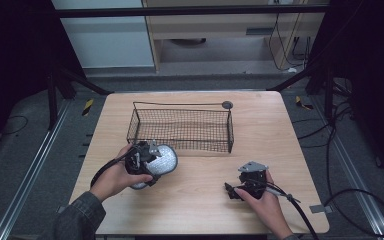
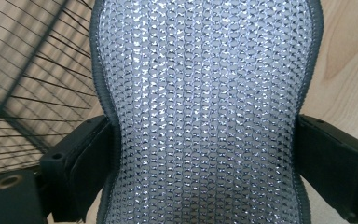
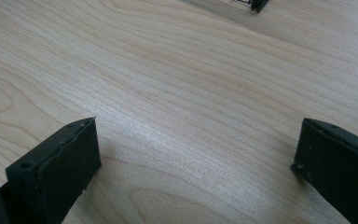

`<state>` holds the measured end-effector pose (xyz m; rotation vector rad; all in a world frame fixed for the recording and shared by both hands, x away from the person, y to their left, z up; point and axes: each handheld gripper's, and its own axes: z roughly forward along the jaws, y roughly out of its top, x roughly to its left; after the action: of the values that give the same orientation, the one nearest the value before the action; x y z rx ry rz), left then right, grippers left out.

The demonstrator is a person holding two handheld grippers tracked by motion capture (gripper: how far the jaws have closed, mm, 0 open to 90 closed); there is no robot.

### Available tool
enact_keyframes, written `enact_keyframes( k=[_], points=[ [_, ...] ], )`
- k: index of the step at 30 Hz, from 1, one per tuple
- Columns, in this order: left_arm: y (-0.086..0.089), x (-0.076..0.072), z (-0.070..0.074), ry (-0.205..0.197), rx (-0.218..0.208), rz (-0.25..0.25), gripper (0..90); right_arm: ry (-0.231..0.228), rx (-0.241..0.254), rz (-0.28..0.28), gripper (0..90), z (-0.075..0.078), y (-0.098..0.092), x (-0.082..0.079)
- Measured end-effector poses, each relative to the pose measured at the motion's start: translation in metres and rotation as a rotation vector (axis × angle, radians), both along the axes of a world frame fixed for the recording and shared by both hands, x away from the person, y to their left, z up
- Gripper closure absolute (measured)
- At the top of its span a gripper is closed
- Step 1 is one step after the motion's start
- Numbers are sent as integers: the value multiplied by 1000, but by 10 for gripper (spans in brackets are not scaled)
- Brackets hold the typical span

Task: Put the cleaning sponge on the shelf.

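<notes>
Left gripper view: silver mesh pouch (image 2: 200, 107) pinched at its waist between the two black jaws, grey piping bowed inward where the pads press, wire basket (image 2: 32, 79) close on the left of that view. Judged as the carry step: pouch already grasped, not yet in the basket.

High view: left gripper (image 1: 147, 159) clenched on the pouch (image 1: 164, 159), near the left part of the table (image 1: 200, 200), just short of the basket's (image 1: 180, 127) near-left corner. Pouch apparently held at or just above the wood; contact with the table hard to tell. Left hand (image 1: 120, 175) wrapped round the gripper body, forearm coming in from the near-left edge, sleeve at the bottom, wrist angled so the jaws point right and slightly far.

Next move, as a judgement: lift enough to clear the basket's near wall, travel far and a little right, lower inside, then release. Risk of the soft pouch snagging on the wire rim if carried too low.

Right gripper (image 1: 237, 189) resting near the right part of the table, well apart from pouch and basket, right hand (image 1: 262, 200) lying over it. Right gripper view: jaws spread wide, bare wood grain (image 3: 182, 93) between them, nothing held.
</notes>
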<state>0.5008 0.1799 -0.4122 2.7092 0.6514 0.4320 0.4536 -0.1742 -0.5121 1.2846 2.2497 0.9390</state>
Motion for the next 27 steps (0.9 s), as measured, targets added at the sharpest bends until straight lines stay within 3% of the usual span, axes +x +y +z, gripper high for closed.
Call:
enact_keyframes(
  k=[11,27],
  points=[
    [4,5,26,-80,32,-20,82,-3,-1,1,4,0,0,0],
    [14,17,56,-159,92,-26,85,-4,-2,-1,4,0,0,0]
  ],
)
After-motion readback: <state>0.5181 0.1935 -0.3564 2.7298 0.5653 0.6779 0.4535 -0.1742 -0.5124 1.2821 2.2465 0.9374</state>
